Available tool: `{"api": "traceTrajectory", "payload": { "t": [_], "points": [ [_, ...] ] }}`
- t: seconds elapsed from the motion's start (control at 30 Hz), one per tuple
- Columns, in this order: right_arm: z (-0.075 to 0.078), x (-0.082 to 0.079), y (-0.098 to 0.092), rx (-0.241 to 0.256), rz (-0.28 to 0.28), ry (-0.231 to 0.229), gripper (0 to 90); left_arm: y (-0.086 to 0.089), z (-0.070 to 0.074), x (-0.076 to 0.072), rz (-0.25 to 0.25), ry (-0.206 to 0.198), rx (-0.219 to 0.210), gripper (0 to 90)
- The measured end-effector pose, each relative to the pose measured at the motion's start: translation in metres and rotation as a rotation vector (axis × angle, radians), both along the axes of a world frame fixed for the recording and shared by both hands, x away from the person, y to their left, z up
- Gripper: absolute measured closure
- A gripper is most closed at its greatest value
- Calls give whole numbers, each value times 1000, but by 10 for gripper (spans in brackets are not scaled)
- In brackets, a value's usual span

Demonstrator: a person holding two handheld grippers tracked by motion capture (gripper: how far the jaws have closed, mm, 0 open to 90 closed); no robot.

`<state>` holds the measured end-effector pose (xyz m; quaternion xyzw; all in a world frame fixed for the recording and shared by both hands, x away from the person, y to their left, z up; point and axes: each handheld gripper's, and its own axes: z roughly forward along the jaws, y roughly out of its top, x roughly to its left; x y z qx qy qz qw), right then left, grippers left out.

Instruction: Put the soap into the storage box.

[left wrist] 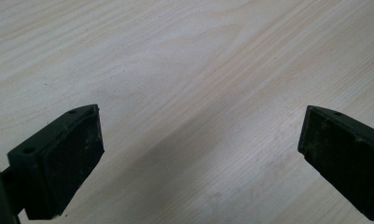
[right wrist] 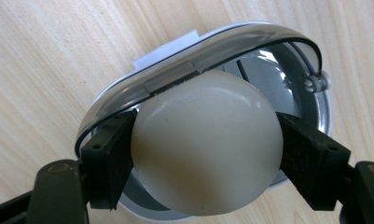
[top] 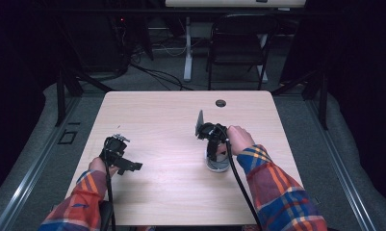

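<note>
My right gripper point(right wrist: 205, 154) is shut on a smooth cream egg-shaped ball point(right wrist: 207, 140), one black pad on each side of it. The ball hangs just over the mouth of a round silver-and-white container point(right wrist: 222, 35) that stands on the wooden table point(top: 171, 120). In the high view the right gripper point(top: 213, 147) points down over that container point(top: 217, 165), right of the table's middle. My left gripper point(top: 125, 162) is near the table's left front. Its jaws point(left wrist: 201, 154) stand wide open over bare wood with nothing between them.
A round cable hole point(top: 221, 103) sits near the table's far edge. Beyond the table stand a black folding chair point(top: 238, 43) and a white desk leg point(top: 187, 48), with cables on the floor. Dark frame posts flank the table.
</note>
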<state>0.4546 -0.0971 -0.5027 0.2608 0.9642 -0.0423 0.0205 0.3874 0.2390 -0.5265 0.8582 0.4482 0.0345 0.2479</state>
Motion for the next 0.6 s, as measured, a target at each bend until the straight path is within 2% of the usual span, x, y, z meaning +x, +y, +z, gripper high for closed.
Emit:
{"api": "traceTrajectory", "payload": {
  "t": [0.23,0.5,0.6],
  "points": [
    [0,0,-3,7,-8,3,236,0,0,0,-2,2,0,0],
    [13,-4,-10,33,-14,-10,201,-1,0,0,-2,2,1,0],
    [18,-6,-14,62,-29,-19,202,-1,0,0,-2,2,2,0]
  ]
}}
